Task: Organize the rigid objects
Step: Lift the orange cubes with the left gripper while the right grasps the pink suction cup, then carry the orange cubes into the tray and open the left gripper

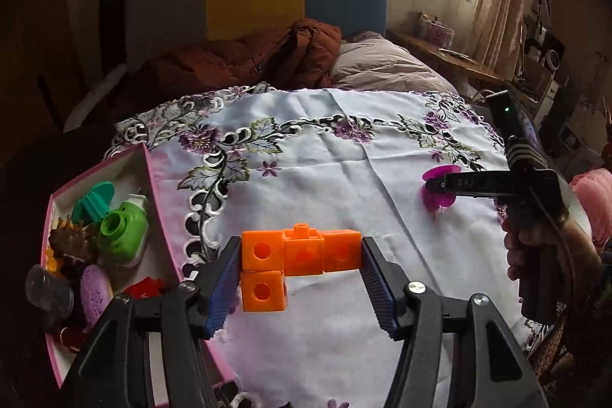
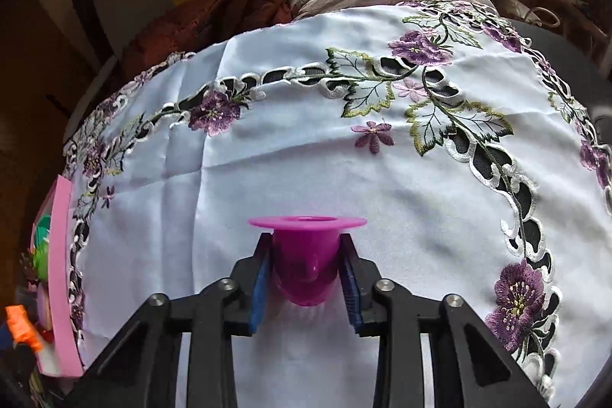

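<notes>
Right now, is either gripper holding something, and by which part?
Yes, both. The left gripper clamps the orange block piece by the two ends of its top row. The right gripper pinches the magenta flanged cup by its body, below the rim.

An embroidered tablecloth (image 2: 298, 155) lies before a rumpled bed (image 1: 375, 64).
</notes>
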### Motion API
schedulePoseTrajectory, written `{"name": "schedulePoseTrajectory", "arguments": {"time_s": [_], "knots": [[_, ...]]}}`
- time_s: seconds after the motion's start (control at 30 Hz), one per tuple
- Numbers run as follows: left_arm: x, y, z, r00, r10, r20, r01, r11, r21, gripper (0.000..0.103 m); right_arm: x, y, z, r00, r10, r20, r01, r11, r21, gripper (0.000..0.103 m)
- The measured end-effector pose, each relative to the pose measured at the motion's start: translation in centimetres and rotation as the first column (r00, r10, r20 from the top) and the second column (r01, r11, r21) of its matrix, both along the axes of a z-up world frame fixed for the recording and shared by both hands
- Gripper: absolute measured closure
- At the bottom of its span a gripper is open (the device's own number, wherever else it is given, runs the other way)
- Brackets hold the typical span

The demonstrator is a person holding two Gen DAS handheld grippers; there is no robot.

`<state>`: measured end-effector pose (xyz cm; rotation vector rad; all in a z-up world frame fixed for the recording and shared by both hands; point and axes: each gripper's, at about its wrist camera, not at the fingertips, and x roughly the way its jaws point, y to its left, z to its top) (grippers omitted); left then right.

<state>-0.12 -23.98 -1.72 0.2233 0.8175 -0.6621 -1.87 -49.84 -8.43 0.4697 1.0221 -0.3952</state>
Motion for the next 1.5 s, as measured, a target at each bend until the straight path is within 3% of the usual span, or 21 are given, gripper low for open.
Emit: {"name": "schedulePoseTrajectory", "arguments": {"time_s": [0.13,0.8,1.5], "knots": [[-0.5,1.9,0.3,1.0,0.027,0.006,-0.027,1.0,-0.01,0.042,0.3,0.7,-0.3,0.999,0.03,-0.024,-0.031,0.998,-0.048,0.07],[-0.6,6.4,-0.4,0.994,0.103,-0.03,-0.103,0.994,-0.022,0.042,0.3,0.4,-0.7,1.0,0.013,-0.017,-0.013,1.0,-0.02,0.07],[0.7,10.4,-1.4,0.979,0.191,-0.067,-0.193,0.981,-0.021,0.042,0.8,1.8,-0.7,0.997,0.054,-0.049,-0.061,0.988,-0.144,0.07]]}}
